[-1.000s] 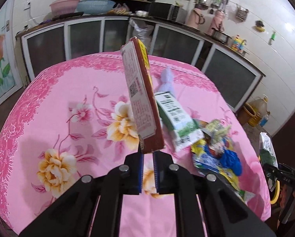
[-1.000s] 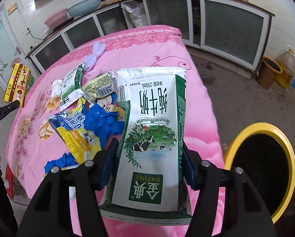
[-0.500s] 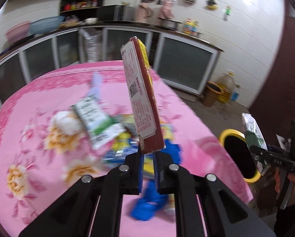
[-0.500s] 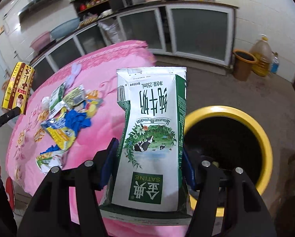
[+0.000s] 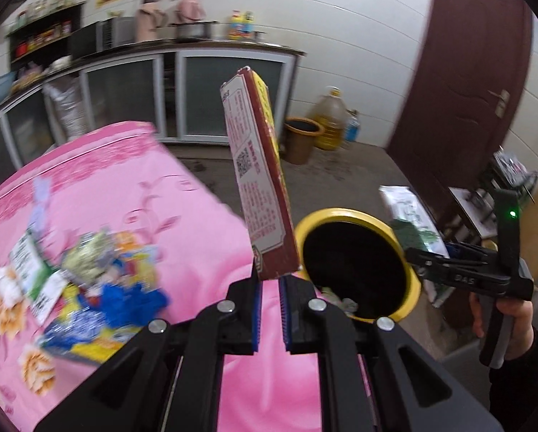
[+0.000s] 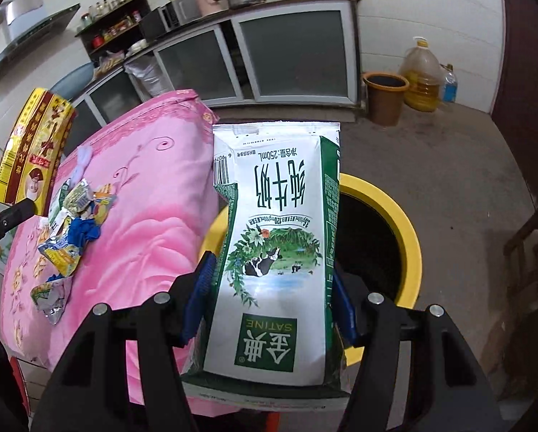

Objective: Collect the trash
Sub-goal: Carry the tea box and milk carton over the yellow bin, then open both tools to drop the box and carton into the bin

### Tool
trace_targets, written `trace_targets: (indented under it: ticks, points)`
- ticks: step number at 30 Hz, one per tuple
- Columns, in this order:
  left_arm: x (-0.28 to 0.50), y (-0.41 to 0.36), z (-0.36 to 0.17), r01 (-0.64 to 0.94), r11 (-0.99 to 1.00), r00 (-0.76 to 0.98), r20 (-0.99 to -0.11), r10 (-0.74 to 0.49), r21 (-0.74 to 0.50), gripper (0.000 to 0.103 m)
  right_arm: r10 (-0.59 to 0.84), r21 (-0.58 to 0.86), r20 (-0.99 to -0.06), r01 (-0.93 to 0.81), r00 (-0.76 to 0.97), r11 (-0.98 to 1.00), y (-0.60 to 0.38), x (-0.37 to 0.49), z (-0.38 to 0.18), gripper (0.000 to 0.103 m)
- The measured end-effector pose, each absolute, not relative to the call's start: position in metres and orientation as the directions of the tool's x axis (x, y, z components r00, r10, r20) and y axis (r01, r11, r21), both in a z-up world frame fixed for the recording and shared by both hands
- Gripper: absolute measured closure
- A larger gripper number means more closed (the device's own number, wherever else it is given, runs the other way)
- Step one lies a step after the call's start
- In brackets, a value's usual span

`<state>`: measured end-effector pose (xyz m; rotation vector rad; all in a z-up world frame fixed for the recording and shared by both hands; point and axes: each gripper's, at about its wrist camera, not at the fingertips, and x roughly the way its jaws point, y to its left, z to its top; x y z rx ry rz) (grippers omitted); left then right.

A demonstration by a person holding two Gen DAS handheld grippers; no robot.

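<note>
Right claw (image 6: pixel 272 309): clamped on milk carton (image 6: pixel 276 252), upright at frame centre, yellow-rimmed bin (image 6: pixel 409 237) directly behind. Left claw (image 5: pixel 270 302): pinching red box (image 5: pixel 258 180) by its lower end, bin right of it.

Left gripper (image 5: pixel 270 282) clamps flat red-and-yellow cardboard box (image 5: pixel 260 180) upright, next to yellow-rimmed round bin (image 5: pixel 414 280).

Box gripped at its bottom edge, tilted slightly left, printed side and QR code facing camera. Pink floral tablecloth (image 5: pixel 182 212) carries a blurred pile of crumpled wrappers (image 5: pixel 89 280) at left. At right, right gripper (image 5: pixel 427 255) holds green-and-white milk carton (image 5: pixel 411 216) beside the bin rim.
</note>
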<state>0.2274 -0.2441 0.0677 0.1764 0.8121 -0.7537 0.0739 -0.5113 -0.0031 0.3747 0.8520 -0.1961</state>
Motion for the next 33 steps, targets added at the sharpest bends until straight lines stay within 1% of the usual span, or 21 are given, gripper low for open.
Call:
trace_targets:
  ticks: [4,13,28,33]
  points:
    - [0.223,-0.284,0.056,0.716,0.683,0.39,-0.729,-0.562,-0.143,0.095,-0.025,0.247,-0.776,0.34,0.631,0.907,-0.521,0.071,-0.014,0.046]
    - [0.232,-0.344,0.029,0.75,0.641,0.315,-0.763,-0.565,-0.165,0.095,-0.025,0.262,-0.793,0.379,0.608,0.888,-0.538,0.072,-0.034,0.046]
    - [0.237,-0.395,-0.002,0.766,0.605,0.22,-0.794,-0.566,-0.219,0.095,-0.021,0.269,-0.816,0.412,0.577,0.871,-0.554,0.078,-0.054,0.046]
    - [0.236,-0.405,-0.006,0.766,0.602,0.211,-0.796,-0.567,-0.225,0.093,-0.029,0.265,-0.816,0.418,0.577,0.869,-0.554,0.079,-0.054,0.045]
